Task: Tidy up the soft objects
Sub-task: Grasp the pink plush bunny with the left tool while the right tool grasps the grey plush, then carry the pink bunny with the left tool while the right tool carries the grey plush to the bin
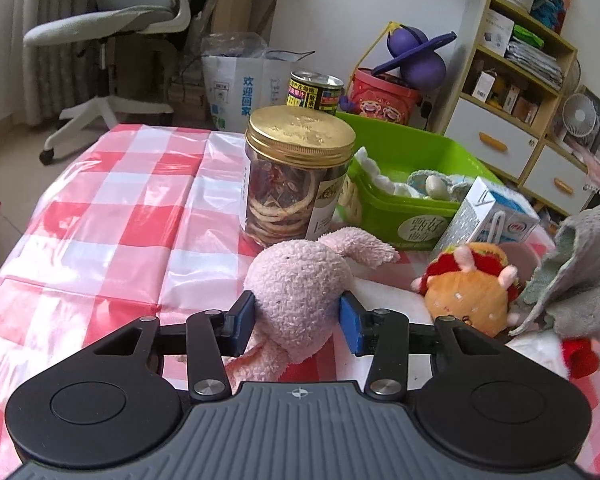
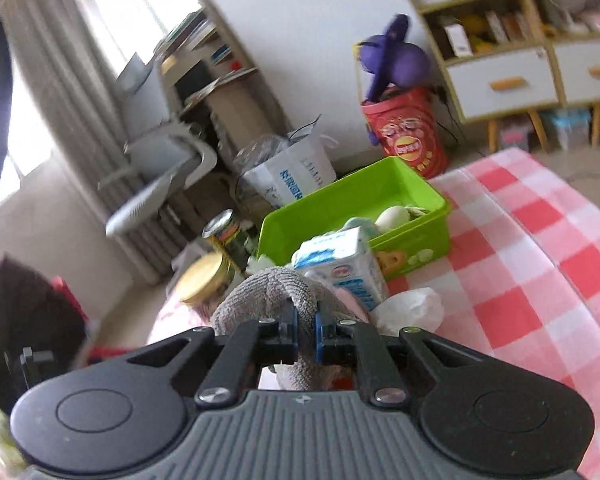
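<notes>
Beside the jar (image 1: 298, 176), left fingers (image 1: 240, 322) pinch the pink plush (image 1: 296, 284); right fingers (image 2: 290, 330) pinch grey plush (image 2: 268, 286).

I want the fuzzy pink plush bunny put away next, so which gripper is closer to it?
Left. The left gripper has its pads on either side of the fuzzy pink plush bunny; the right gripper is clamped on the grey plush toy instead.

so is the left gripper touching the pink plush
Touching. The left wrist view shows both blue pads of the left gripper pressed against the sides of the pink plush.
</notes>
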### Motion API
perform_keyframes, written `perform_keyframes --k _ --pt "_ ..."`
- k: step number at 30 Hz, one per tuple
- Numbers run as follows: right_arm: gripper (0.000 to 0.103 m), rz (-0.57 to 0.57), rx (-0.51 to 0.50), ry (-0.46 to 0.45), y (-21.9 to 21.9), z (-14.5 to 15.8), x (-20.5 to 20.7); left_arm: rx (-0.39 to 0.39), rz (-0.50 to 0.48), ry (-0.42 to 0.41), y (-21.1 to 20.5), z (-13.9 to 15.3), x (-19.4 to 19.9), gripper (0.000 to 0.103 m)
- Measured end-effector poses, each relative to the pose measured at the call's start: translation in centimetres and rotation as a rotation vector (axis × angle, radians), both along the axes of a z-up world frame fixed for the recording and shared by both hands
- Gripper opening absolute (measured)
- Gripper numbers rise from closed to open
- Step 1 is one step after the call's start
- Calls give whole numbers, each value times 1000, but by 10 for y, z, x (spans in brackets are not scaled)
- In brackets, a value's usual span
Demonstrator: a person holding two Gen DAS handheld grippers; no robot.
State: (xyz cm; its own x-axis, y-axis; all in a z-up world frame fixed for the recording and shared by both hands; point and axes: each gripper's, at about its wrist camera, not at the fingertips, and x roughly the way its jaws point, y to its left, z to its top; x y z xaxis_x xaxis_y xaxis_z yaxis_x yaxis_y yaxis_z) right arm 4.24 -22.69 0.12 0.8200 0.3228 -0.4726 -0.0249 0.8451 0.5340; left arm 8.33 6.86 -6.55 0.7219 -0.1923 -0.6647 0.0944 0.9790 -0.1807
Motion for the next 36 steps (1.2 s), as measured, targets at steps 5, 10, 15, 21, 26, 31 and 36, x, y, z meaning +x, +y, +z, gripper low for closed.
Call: perform_keyframes --k 5,10,15,21,26,31,36 --pt "0 -37 138 6 -27 2 -2 -33 1 -9 2 10 -4 45" --pt "0 -76 175 -7 -43 8 -6 -70 4 -23 5 22 -9 45" --pt "0 -104 175 -19 -54 14 -10 -100 9 -33 5 35 -15 45" --pt "0 -134 156 -43 -62 22 -13 -125 15 -56 2 51 -21 45" --pt "0 -155 133 -58 -67 28 -13 -144 27 -63 -2 60 -22 45" --pt "0 -152 100 -68 -67 36 -6 -117 15 -76 -14 65 -16 45" --pt "0 -152 107 -71 -72 43 7 -102 -13 -82 -26 73 -5 45"
